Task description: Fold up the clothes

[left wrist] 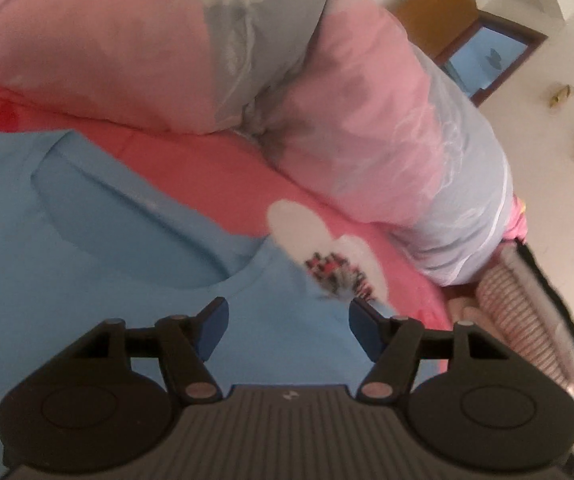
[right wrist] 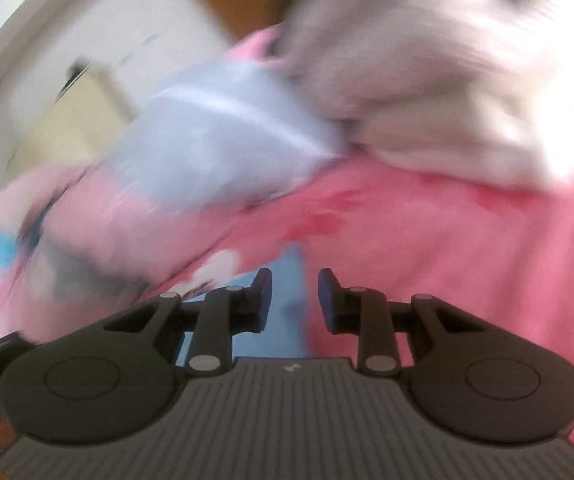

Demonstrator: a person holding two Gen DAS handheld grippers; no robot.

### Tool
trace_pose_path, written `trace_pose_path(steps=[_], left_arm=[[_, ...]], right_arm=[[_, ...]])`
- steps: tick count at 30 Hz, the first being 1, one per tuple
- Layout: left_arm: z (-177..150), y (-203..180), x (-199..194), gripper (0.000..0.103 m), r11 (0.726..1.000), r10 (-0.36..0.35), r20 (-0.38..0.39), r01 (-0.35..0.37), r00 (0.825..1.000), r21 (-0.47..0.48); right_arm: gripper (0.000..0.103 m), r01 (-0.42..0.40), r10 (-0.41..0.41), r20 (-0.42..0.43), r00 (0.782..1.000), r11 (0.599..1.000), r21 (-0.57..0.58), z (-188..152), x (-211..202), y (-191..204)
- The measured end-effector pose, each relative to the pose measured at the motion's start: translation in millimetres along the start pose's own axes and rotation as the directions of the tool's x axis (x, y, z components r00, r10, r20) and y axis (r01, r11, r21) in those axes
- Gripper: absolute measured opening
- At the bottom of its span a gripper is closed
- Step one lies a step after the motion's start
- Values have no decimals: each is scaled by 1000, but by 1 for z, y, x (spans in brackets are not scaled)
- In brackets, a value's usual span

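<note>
Left gripper [left wrist: 289,330]: jaws spread, over blue shirt [left wrist: 87,260]
Right gripper [right wrist: 295,300]: jaws apart, holding nothing
Bedsheet [left wrist: 215,176]: pink, under shirt

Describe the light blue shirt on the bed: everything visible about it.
The light blue shirt looks like plain soft knit fabric with no print in sight. It lies spread fairly flat on the pink bedsheet, its curved neckline showing, with a few shallow creases. One edge covers part of a white flower pattern on the sheet. The left claw is open right over it, with fabric between the jaws but not pinched. In the blurred right view a blue strip shows between the open right claw.
</note>
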State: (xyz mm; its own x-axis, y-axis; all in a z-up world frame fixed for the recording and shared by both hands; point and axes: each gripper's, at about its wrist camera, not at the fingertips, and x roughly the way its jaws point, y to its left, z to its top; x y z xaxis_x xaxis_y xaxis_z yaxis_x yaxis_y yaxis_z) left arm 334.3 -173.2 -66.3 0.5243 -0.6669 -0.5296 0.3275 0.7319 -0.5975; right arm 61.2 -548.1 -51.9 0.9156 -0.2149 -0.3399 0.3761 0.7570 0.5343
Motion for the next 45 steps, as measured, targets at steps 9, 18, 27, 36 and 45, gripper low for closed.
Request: trace_pose_path(steps=[9,18,27,36,45], left_arm=[[-18,21,13,63,997,43,79,-48,996,64],[-26,26,15,64,994,32,112,-44,993,102],[-26,35,14,63,997,1,121,-10,993,72],[-26,36,13,62,998,-2,135,-6,991,58],[-25,39,10,62,999,1,163,-7,987,36]], right_arm=[[25,-319,97,-349,932,676,-664,-14,124,175],[26,-395,-68,-484,873,485,-780,-42,212,198],[2,-299,-119,-406,906,499,-813,-57,219,196],[8,-341,40,-434,900,684,-644,-16,229,201],[29,-483,94,-683,724,777,-405,-32,284,237]])
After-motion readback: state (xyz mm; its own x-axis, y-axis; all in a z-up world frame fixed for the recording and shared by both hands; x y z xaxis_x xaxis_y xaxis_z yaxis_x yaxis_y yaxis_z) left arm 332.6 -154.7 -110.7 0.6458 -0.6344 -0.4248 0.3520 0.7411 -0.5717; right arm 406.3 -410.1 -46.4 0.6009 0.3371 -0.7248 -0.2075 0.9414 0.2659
